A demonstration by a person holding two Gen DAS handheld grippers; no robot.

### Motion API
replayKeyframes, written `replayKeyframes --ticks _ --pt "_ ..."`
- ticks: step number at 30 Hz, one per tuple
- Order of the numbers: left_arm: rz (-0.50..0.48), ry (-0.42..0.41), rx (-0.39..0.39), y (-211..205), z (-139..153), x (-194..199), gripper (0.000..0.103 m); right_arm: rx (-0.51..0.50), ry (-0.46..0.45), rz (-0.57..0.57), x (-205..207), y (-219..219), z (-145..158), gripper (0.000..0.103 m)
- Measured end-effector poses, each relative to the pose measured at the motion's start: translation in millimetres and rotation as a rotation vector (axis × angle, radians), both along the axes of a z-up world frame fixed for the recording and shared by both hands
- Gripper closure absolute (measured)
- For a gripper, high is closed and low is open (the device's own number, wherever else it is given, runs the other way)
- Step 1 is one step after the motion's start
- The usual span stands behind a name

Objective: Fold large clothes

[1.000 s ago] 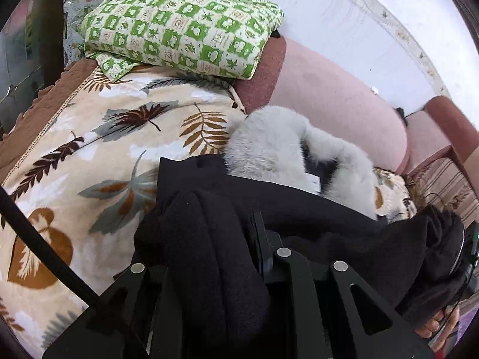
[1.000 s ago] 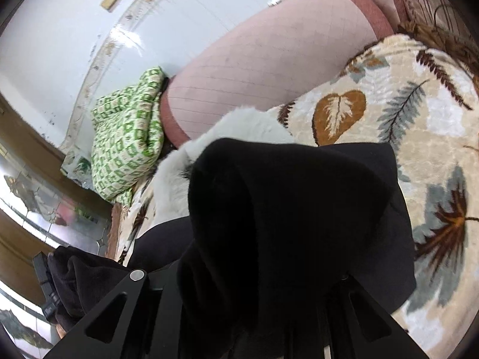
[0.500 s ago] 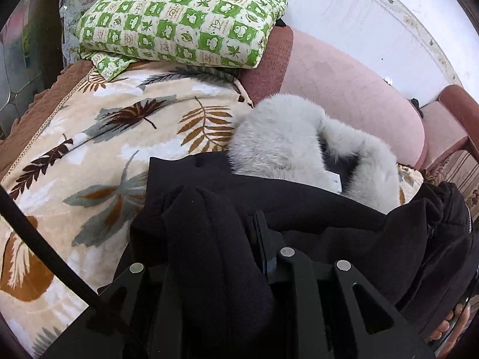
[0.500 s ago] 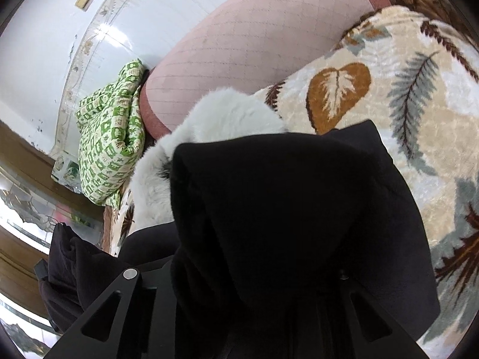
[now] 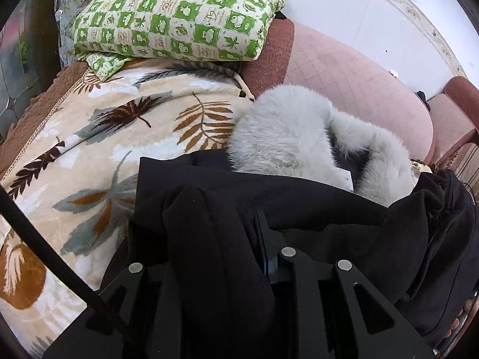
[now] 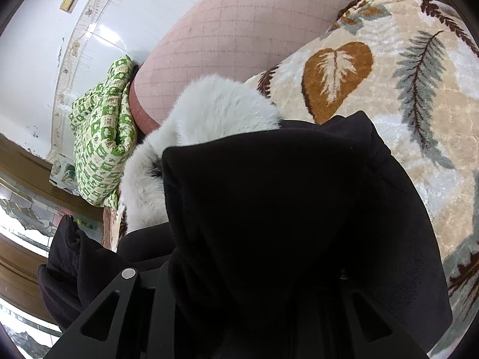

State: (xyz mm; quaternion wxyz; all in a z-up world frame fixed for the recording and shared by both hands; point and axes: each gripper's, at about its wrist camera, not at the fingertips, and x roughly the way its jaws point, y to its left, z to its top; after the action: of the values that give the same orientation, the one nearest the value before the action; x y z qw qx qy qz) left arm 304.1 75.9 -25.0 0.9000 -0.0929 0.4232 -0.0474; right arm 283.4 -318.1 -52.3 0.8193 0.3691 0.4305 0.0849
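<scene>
**Black coat gathered in both grippers over a blanket-covered sofa**

Left wrist view. The left gripper (image 5: pixel 221 257) is pinched on a thick fold of the black coat (image 5: pixel 314 206); the cloth bulges up between its two fingers and spills over the near frame. The coat lies on the leaf-patterned blanket (image 5: pixel 98 137) that covers the sofa seat, with its grey fur collar (image 5: pixel 284 137) at the far edge, resting against the pink backrest (image 5: pixel 353 80). A small white label (image 5: pixel 344 176) shows inside the collar opening. A green checked quilt (image 5: pixel 176 18), folded, sits on the sofa's far left end, partly on the blanket and well apart from the coat. A dark cord (image 5: pixel 39 236) crosses the lower left of the view. At the right edge a further bunch of the coat hangs raised, with bare fingertips (image 5: pixel 467 311) just visible beneath it.

Right wrist view. The right gripper (image 6: pixel 257 284) is almost wholly covered by a broad fold of the black coat (image 6: pixel 284 209), which is draped between and over its fingers; the cloth is clearly held, so the fingers are clamped on it, though their tips are hidden. Beyond the fold lie the fur collar (image 6: pixel 209 110), the blanket (image 6: pixel 404 89) to the right, and the backrest (image 6: pixel 239 30) behind. The quilt (image 6: pixel 101 137) appears at the left, against the white wall (image 6: pixel 30 53).
</scene>
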Motion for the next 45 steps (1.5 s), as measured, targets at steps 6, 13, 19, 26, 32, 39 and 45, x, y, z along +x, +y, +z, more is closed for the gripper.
replayKeyframes --ticks 6,13,19,26,32,39,45 --pt "0.005 -0.006 0.024 -4.8 -5.5 6.8 0.082 -0.015 0.007 0.009 5.8 1.0 -3.5 0.081" --pt "0.018 -0.001 0.018 -6.9 -7.9 10.8 0.082 -0.043 0.003 0.008 11.3 3.2 -5.7 0.081" --pt "-0.039 0.014 -0.025 1.9 4.8 5.4 0.076 -0.046 0.018 -0.013 9.2 4.1 -2.7 0.079" --pt "0.013 -0.177 -0.127 33.4 74.5 -62.5 0.017 -0.092 0.018 0.001 0.3 7.8 31.2 0.054" --pt "0.103 -0.286 0.020 42.7 113.3 -120.5 0.012 -0.102 -0.049 -0.054 -30.8 -0.5 71.0 0.020" --pt "0.123 -0.212 0.001 44.4 78.6 -140.5 0.012 -0.306 -0.145 -0.094 -84.0 2.1 133.5 0.015" --pt "0.150 -0.150 0.000 50.9 36.9 -130.7 0.012 -0.417 -0.194 0.058 -131.1 57.2 155.2 0.023"
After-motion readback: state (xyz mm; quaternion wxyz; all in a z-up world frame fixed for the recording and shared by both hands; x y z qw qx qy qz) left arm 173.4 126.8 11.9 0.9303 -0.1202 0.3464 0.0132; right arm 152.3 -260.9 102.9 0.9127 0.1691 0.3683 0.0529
